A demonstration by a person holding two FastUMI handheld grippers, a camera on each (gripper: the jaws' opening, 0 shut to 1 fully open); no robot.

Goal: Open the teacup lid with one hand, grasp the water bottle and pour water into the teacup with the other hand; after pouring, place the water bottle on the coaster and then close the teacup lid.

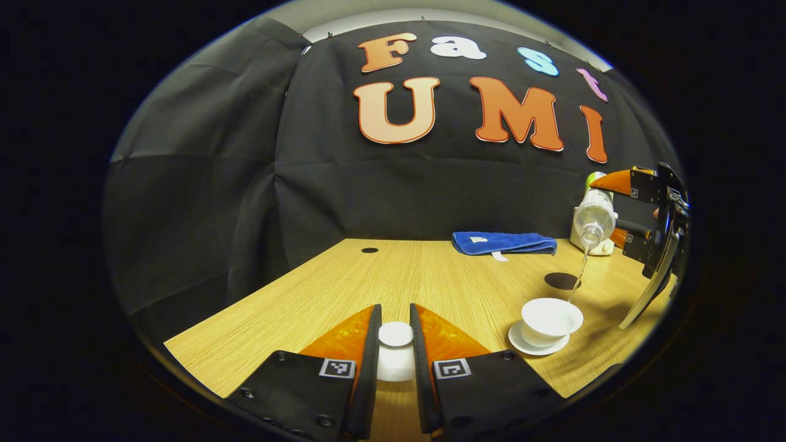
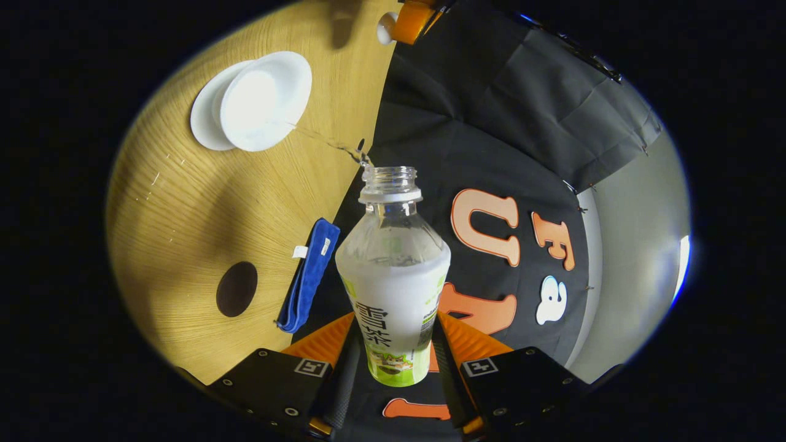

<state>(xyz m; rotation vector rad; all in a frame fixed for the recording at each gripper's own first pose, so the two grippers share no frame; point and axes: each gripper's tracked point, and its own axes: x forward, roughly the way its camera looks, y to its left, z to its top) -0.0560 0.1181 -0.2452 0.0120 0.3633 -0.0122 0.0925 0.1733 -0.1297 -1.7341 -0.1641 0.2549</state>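
The white teacup [image 1: 551, 320] stands uncovered on its saucer [image 1: 519, 341] at the right of the wooden table. My left gripper [image 1: 396, 334] is shut on the white teacup lid [image 1: 396, 336], held low over the table to the left of the cup. My right gripper [image 2: 393, 353] is shut on the clear water bottle [image 2: 393, 276], which is tipped over with its open mouth toward the cup. A thin stream of water [image 1: 578, 279] runs from the bottle [image 1: 594, 215] into the teacup [image 2: 264, 101]. The dark round coaster [image 1: 562, 280] lies just behind the cup.
A folded blue cloth [image 1: 503, 242] lies at the back of the table [image 1: 344, 288] near the wall. A small dark hole [image 1: 369, 250] sits in the tabletop at the back left. The coaster [image 2: 236, 288] and the cloth [image 2: 307, 276] lie side by side in the right gripper view.
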